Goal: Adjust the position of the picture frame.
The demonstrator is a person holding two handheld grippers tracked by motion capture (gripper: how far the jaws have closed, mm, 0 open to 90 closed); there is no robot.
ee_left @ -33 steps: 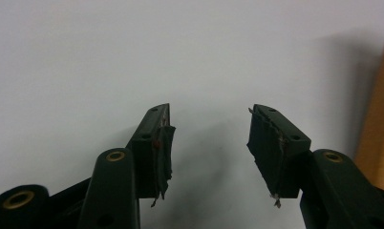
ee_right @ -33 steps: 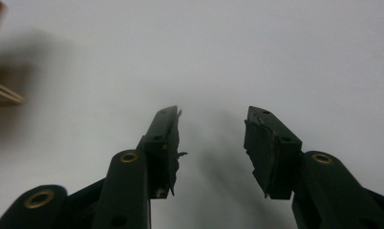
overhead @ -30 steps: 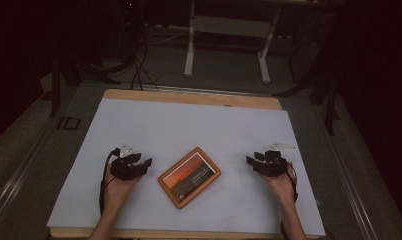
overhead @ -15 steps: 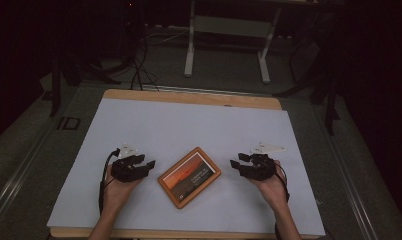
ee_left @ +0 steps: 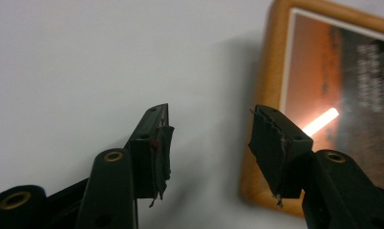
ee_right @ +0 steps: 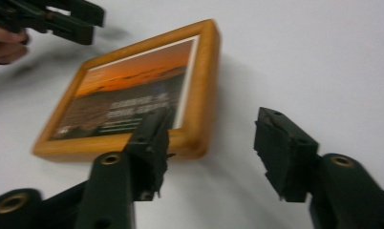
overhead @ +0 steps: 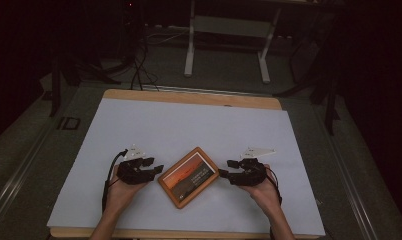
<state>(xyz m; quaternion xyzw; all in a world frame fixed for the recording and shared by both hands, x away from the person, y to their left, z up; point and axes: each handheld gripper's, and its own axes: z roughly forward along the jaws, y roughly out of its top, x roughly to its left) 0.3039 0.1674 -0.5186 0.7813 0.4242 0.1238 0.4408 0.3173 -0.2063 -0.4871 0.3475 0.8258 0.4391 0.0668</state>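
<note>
A wooden picture frame with an orange sunset print lies flat and askew on the white table cover. My left gripper rests just left of it with its jaws open. In the left gripper view that gripper has bare cover in its gap, and the frame lies under its right jaw. My right gripper sits at the frame's right corner. Its jaws have just been opening. In the right gripper view this gripper is open, and the frame has its near corner just ahead of the gap, untouched.
The table's wooden edge runs along the far side. Beyond it are the legs of a white stand and cables on the dark floor. The left gripper and its hand show across the frame.
My right gripper has slid left across the cover up to the frame's right corner, and its jaws stand wider. The left gripper and the frame have stayed in place.
</note>
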